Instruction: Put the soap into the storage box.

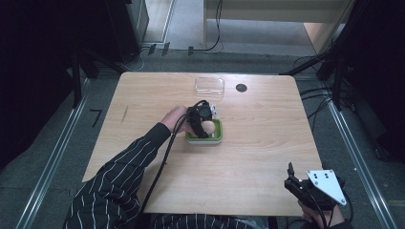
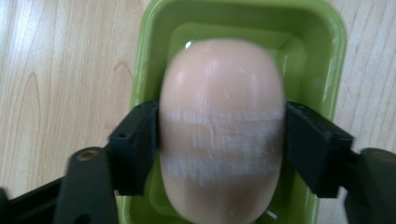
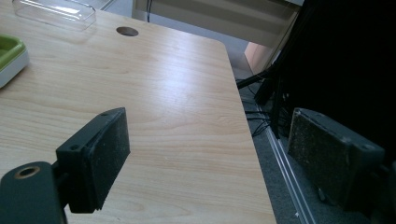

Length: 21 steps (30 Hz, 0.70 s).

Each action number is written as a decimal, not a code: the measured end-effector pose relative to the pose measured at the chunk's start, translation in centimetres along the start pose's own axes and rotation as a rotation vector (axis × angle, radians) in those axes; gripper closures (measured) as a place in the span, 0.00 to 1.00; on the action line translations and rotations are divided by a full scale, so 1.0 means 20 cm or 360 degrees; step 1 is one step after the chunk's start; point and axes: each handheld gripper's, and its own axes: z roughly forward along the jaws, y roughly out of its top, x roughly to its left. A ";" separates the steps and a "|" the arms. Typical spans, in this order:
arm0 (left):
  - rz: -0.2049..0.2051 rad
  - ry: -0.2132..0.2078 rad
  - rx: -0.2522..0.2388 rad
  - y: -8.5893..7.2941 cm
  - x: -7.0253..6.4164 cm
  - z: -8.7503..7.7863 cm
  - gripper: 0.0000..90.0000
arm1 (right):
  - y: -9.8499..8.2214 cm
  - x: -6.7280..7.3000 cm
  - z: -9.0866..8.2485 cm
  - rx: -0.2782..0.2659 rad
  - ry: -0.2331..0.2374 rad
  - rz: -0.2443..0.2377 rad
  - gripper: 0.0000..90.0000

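A peach-coloured oval bar of soap [image 2: 222, 126] sits between the jaws of my left gripper [image 1: 206, 125], which is shut on its two sides. The soap hangs over a green soap dish [image 2: 327, 56] with a white base [image 1: 206, 140] at the middle of the table; whether it touches the dish floor I cannot tell. White scuff streaks cross the soap. My right gripper [image 1: 297, 183] stands open at the table's near right corner, with nothing between its pads [image 3: 105, 154]. The green dish's corner [image 3: 9, 53] lies far to its left.
A clear plastic lid [image 1: 209, 86] lies at the back of the wooden table [image 1: 267, 143], next to a dark round hole [image 1: 241, 88]. The table's right edge drops to a grey floor with cables [image 3: 261, 93] and a metal rail.
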 end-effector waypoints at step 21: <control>-0.0106 0.0083 0.0041 -0.01 -0.02 -0.14 0.13 | 0.01 0.00 0.01 -0.0008 0.0013 0.0001 0.15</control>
